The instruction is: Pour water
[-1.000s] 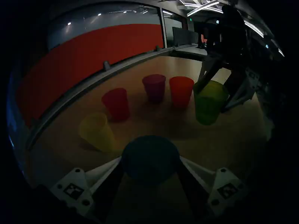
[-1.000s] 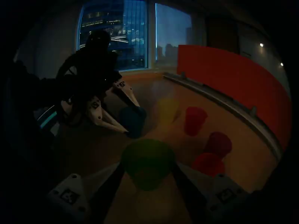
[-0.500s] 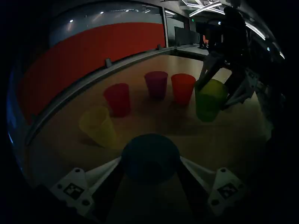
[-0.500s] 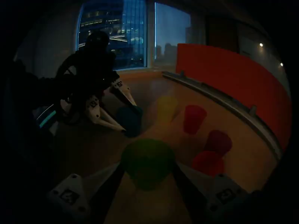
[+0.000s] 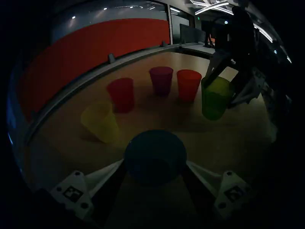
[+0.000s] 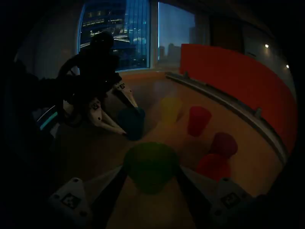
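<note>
Wood table (image 5: 236, 141) carries four loose cups (image 5: 161, 80) beyond left tool (image 5: 155, 165) clamping blue cup (image 5: 155, 150), right tool (image 6: 151, 168) clamping green cup (image 6: 150, 158).

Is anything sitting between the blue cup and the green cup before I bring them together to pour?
Nothing visible does. Only bare table lies between the blue cup and the green cup; the yellow cup stands off to one side of that path.
</note>
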Available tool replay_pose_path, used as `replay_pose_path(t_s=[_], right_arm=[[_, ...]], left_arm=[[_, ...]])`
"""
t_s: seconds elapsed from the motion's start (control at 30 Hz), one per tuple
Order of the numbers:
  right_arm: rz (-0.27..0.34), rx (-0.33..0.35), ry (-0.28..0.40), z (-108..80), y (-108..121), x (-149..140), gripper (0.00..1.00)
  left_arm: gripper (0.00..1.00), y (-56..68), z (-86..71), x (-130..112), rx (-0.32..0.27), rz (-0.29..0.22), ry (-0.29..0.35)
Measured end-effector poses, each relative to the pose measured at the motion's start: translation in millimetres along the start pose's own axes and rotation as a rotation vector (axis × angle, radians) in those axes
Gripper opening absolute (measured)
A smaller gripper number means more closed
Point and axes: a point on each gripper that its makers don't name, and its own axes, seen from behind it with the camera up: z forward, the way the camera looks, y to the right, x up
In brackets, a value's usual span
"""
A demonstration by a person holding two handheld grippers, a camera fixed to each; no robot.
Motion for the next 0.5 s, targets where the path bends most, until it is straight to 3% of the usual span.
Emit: replay_pose_path(t_s=[0.5], right_arm=[[0.012, 0.009, -0.013, 11.7, -5.0, -15.0, 1.00]], left_arm=[[0.91, -5.0, -9.3, -21.2, 0.021, 0.006, -0.041]])
